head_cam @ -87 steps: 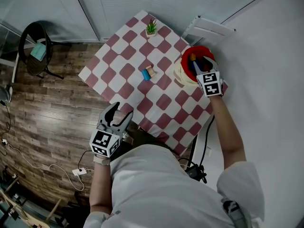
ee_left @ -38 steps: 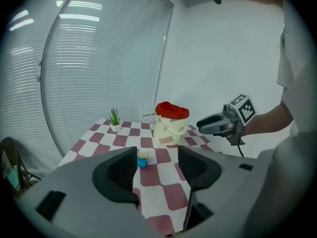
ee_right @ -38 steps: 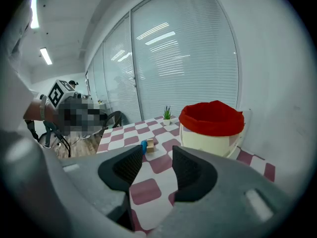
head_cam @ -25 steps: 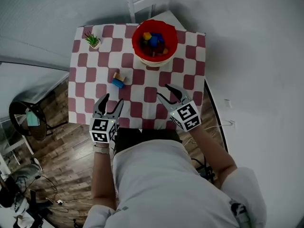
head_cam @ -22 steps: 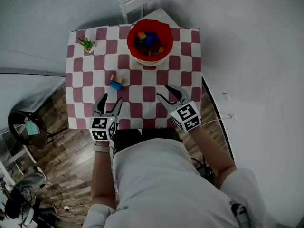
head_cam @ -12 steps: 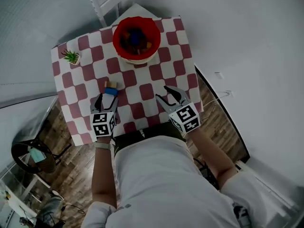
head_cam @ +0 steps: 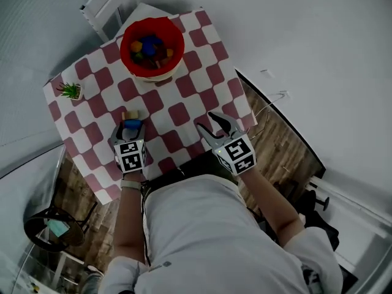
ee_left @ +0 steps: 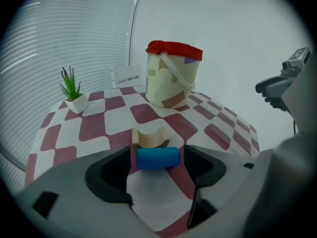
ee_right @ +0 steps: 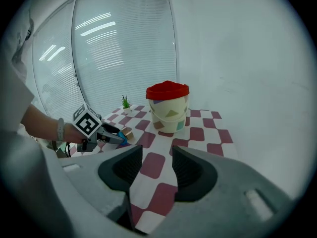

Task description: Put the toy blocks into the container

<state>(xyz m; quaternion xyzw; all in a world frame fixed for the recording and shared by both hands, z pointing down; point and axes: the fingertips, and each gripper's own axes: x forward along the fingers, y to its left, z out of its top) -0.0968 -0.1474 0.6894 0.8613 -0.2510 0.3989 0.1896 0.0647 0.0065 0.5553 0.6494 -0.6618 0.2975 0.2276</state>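
Note:
A blue cylinder block [ee_left: 157, 158] lies on the checked table [head_cam: 190, 84], with a wooden arch block [ee_left: 151, 138] touching its far side. My left gripper [ee_left: 157, 166] is open, its jaws standing either side of the blue block with small gaps. From the head view, the blue block [head_cam: 131, 125] and arch block [head_cam: 130, 115] sit just ahead of the left gripper [head_cam: 127, 132]. The red-rimmed container [head_cam: 152, 46] holds several coloured blocks at the table's far side. My right gripper [head_cam: 213, 127] hangs open and empty over the near table edge.
A small potted plant [head_cam: 71, 91] stands at the table's far left corner. A white chair [head_cam: 101, 8] is behind the container. Wooden floor [head_cam: 278, 146] lies to the right of the table. In the right gripper view the container [ee_right: 168, 108] stands ahead, the left gripper [ee_right: 106, 133] to its left.
The left gripper moved forward over the table until its open jaws flank the blue block. The right gripper stayed by the near edge. The head view swung round.

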